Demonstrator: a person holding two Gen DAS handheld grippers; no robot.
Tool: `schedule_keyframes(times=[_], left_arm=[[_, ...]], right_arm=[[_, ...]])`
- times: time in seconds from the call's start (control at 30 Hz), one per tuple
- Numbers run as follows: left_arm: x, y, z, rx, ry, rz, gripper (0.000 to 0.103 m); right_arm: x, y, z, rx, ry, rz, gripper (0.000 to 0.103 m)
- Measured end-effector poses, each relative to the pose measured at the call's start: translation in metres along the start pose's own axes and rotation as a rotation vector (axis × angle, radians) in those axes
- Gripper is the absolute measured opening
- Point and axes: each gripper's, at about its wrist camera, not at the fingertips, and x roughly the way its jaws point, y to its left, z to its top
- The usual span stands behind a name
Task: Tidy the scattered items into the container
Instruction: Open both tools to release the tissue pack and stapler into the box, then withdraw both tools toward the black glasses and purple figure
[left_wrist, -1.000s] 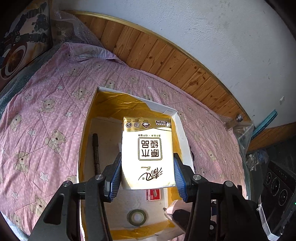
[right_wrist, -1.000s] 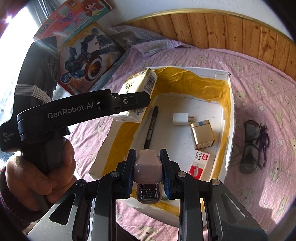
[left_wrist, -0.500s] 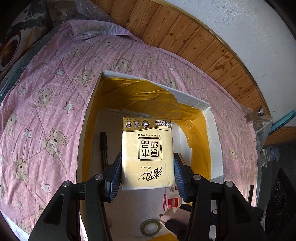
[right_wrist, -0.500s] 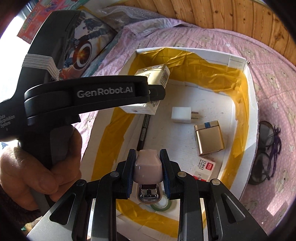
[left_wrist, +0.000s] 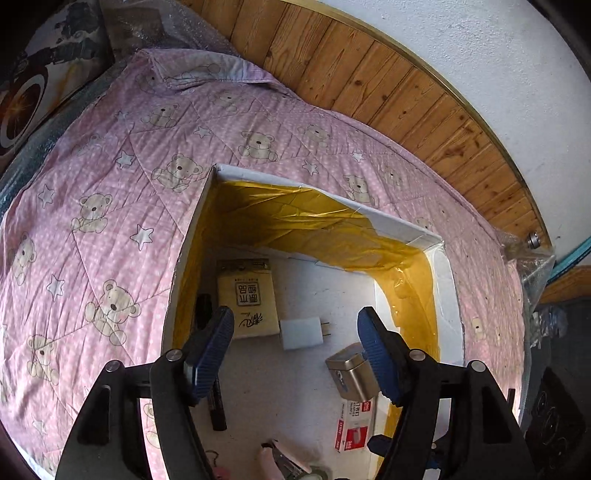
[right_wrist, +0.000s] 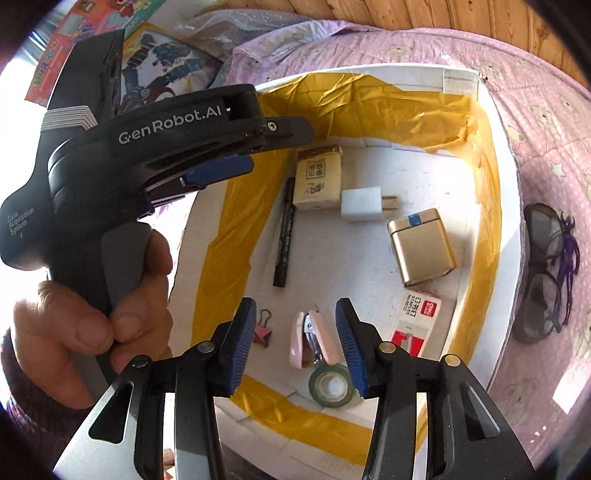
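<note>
Left gripper (left_wrist: 295, 347) wide open and empty above white box (left_wrist: 448, 280), tissue pack (left_wrist: 249, 295) lying at 11 o'clock inside, right gripper (right_wrist: 295, 347) wide open, empty, pink stapler (right_wrist: 312, 338) below it, glasses (right_wrist: 546, 273) outside at 3 o'clock

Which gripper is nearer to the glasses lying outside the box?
Right. The right gripper hangs open over the box's near end, with the glasses on the quilt just past the box wall. The left gripper is open further across the box.
</note>
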Motion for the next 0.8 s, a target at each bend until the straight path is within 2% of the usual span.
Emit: schedule_keyframes(times=[0.3, 0.5, 0.63, 0.8], left_arm=[[-0.036, -0.028, -0.027, 0.069, -0.027, -0.041, 0.070], [-0.056, -0.055, -0.049, 0.131, -0.036, -0.053, 0.070], [-0.061, -0.066, -0.061, 0.142, -0.036, -0.044, 0.070], [-0.070, -0.081, -0.076, 0.185, -0.071, 0.009, 0.070]], right_arm=[[-0.014, 0.006, -0.040, 0.036, -0.034, 0.064, 0.049], [-0.040, 0.006, -0.059, 0.043, -0.109, 0.107, 0.049], [-0.059, -0.003, -0.072, 0.064, -0.162, 0.129, 0.049], [-0.073, -0.021, -0.088, 0.091, -0.187, 0.146, 0.049]])
